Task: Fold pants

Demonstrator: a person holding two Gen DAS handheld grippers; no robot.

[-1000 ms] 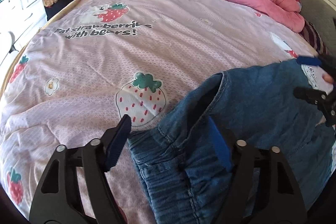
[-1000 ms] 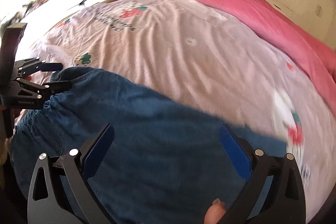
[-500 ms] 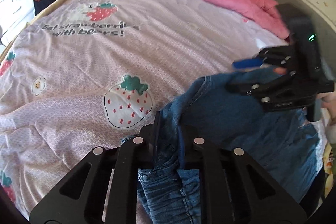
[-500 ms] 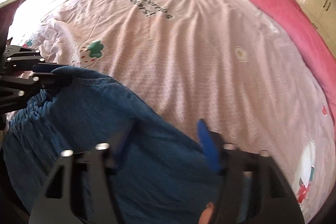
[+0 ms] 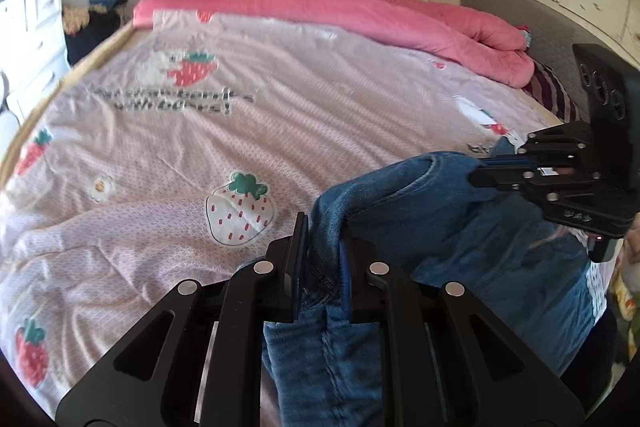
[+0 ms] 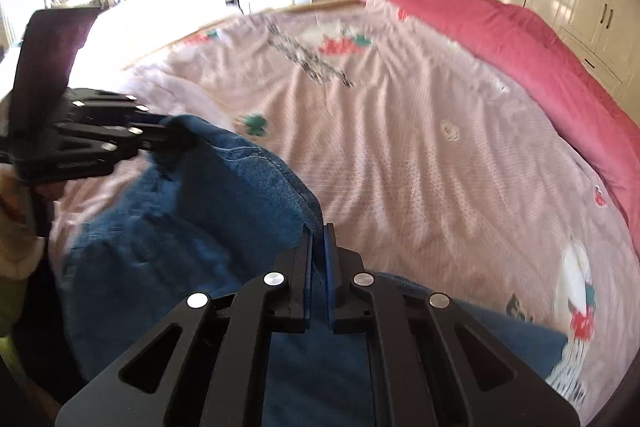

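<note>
Black gripper (image 5: 323, 259) frames, silver screws, blue-padded fingers (image 6: 330, 267).

The pants (image 5: 460, 239) lie at the near edge of the quilt (image 5: 280, 115), a rolled blanket (image 5: 360, 15) apparently along its far side.

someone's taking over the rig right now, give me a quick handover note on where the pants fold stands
Left gripper: shut on a bunched edge of the denim pants.
Right gripper: jaws just closed, shut on another edge of the pants; it also shows at the right of the left wrist view.
Pants: at the near side of the strawberry-print quilt, top edge lifted between both grippers, the rest hanging and crumpled.
Done: both grips taken.
Left: spread flat, then fold; no fold visible yet.
</note>
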